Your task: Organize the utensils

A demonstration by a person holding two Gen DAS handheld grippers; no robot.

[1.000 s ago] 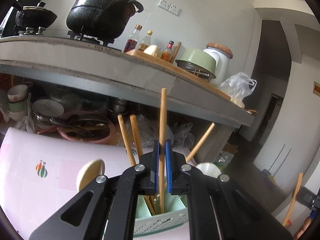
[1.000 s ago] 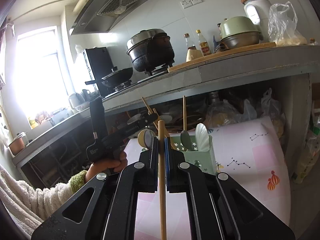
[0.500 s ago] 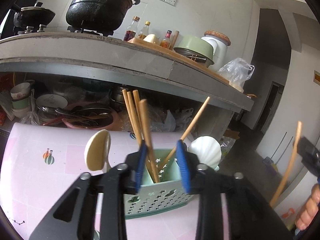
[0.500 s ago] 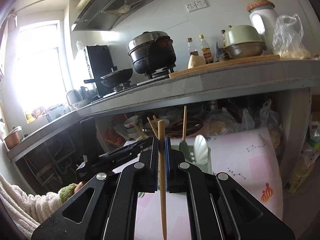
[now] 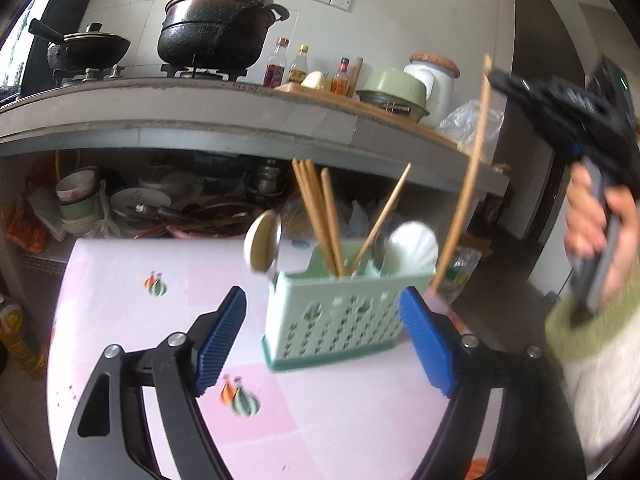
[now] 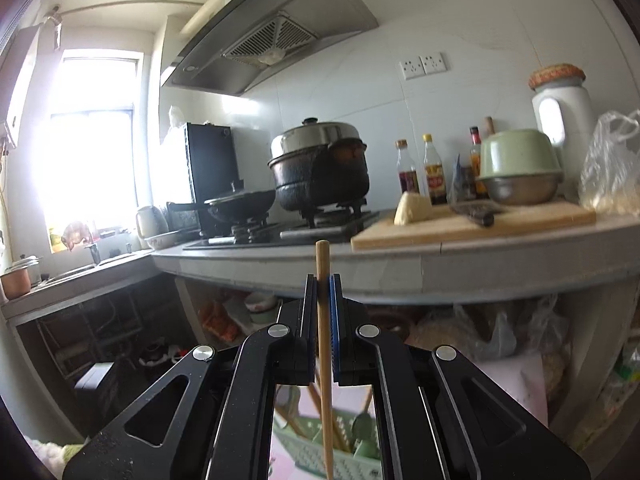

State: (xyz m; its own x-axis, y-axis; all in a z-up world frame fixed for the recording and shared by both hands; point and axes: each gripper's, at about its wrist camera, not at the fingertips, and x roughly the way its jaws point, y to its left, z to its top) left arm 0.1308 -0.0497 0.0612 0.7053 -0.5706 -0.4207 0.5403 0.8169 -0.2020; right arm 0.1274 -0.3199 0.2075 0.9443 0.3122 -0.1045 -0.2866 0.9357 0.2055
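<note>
Left wrist view, mint perforated utensil caddy [image 5: 334,316], wooden chopsticks [image 5: 320,216] upright inside

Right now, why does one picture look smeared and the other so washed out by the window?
Left wrist view: motion blur smears the green utensil basket, the chopstick and the hand with the right gripper; the fisheye lens bends the counter. Right wrist view: sharper, but the window glares white, bleaching the wall around it.
</note>
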